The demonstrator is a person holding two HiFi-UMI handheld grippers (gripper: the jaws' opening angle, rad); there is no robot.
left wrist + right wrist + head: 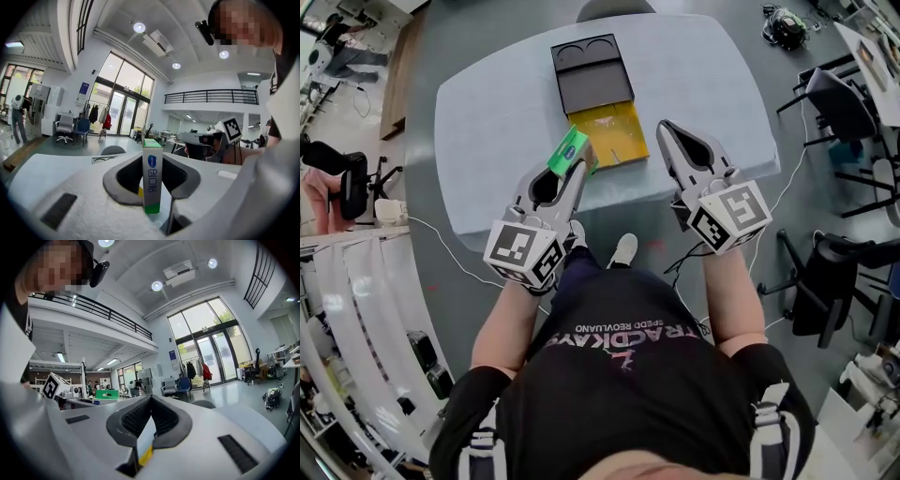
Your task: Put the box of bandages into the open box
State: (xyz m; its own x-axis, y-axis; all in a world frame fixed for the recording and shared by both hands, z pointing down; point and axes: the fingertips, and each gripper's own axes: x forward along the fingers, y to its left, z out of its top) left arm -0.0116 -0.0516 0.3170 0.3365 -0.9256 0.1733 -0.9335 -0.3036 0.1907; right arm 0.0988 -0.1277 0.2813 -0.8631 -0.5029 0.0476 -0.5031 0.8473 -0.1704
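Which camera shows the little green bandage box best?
The left gripper view: the bandage box stands close and upright, clamped in the left gripper. The head view shows the box small, from above; the right gripper view, a distant green patch.

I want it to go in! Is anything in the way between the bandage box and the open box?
Nothing visible. The left gripper holds the bandage box at the left edge of the open box; the right gripper is off to its right.

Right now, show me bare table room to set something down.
Bare: the table left of the black tray, and right of the right gripper. Crowded: the middle, around the yellow open box and bandage box.
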